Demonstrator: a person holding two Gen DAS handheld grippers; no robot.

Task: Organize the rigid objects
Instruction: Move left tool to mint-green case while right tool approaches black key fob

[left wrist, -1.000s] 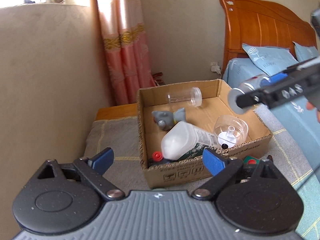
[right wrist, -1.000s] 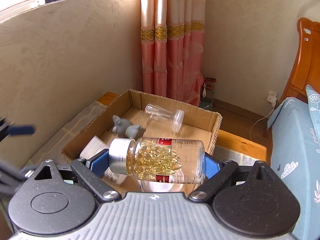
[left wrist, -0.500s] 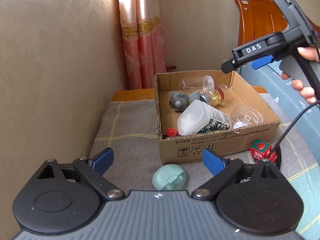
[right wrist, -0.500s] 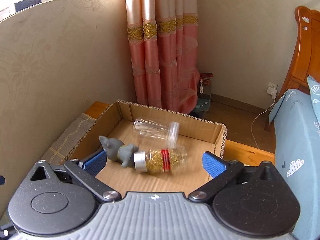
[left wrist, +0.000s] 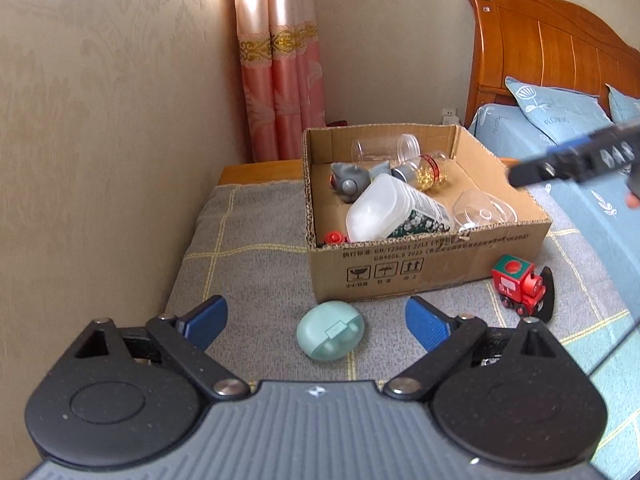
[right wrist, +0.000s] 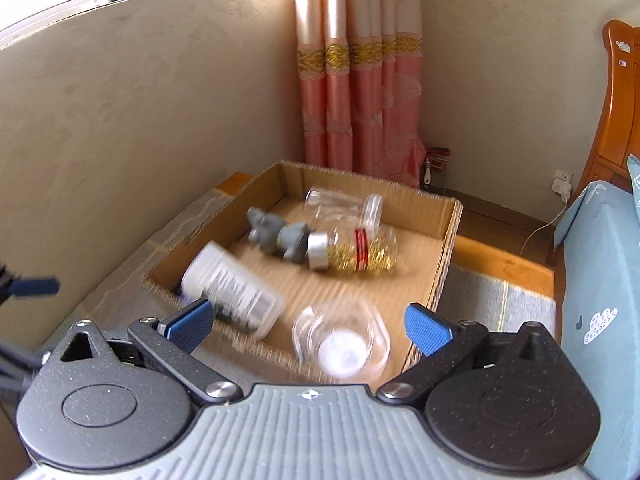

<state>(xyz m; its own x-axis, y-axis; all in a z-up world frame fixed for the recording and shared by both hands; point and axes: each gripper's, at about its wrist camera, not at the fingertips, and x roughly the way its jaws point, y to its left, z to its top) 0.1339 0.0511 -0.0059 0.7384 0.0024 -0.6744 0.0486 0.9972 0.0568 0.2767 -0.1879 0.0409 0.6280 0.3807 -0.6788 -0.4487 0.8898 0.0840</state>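
A cardboard box (left wrist: 436, 268) stands on the grey checked blanket and holds a capsule bottle (left wrist: 424, 170) (right wrist: 354, 254), a clear jar (right wrist: 344, 206), a grey toy (right wrist: 278, 236), a white container (left wrist: 394, 210) (right wrist: 232, 288) and a clear bowl (right wrist: 342, 340). A mint green case (left wrist: 330, 330) lies in front of the box, between the fingers of my open left gripper (left wrist: 316, 318). A red toy train (left wrist: 518, 284) sits right of the box. My right gripper (right wrist: 306, 322) is open and empty above the box's near side; it shows at the right in the left wrist view (left wrist: 576, 160).
A beige wall (left wrist: 100, 140) runs close along the left. A pink curtain (left wrist: 280, 68) hangs behind the box. A bed with a wooden headboard (left wrist: 548, 52) and blue pillows (left wrist: 560, 112) lies to the right. A wooden ledge (right wrist: 504, 260) borders the blanket's far side.
My right gripper opened and dropped the capsule bottle into the box, then drew back. My left gripper pulled back from the box, bringing the mint case and toy train into view.
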